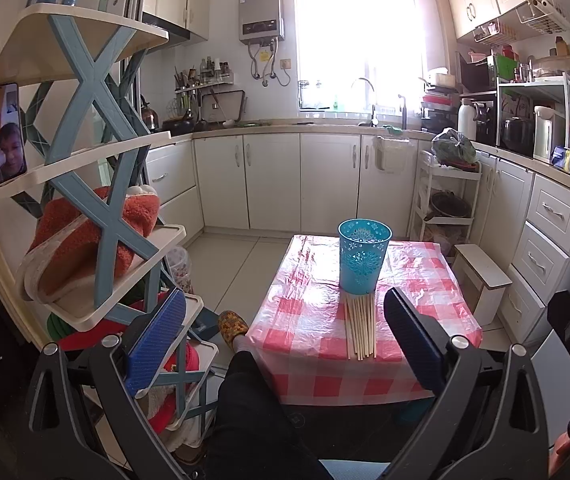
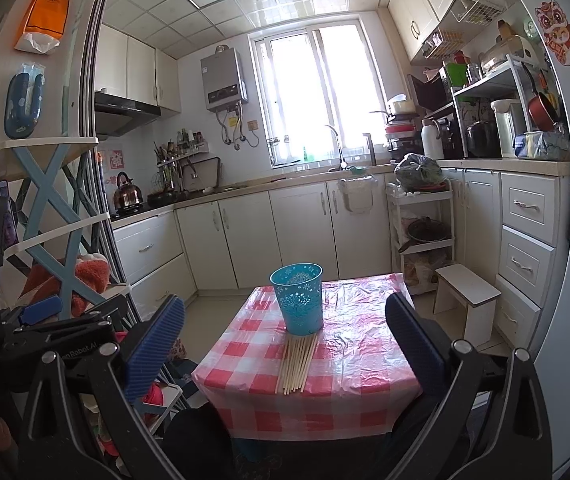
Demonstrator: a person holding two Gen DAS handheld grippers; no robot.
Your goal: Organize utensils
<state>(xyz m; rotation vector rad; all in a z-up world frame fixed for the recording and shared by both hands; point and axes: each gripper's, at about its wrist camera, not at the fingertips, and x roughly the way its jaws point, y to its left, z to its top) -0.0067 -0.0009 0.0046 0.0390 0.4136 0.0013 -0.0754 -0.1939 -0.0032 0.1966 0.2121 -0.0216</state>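
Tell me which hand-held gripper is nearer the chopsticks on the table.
Left, though only slightly by these views. The left hand-held gripper hangs open just short of the chopsticks, which lie toward its right finger. The right hand-held gripper is open too, seemingly farther back.

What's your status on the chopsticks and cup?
Left gripper and right gripper open, empty, short of table. Chopsticks bundled flat, tips at blue cup. Cup upright. Nothing blocking.

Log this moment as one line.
chopsticks loose on table | blue cup upright, apparently empty | both jaws open, holding nothing
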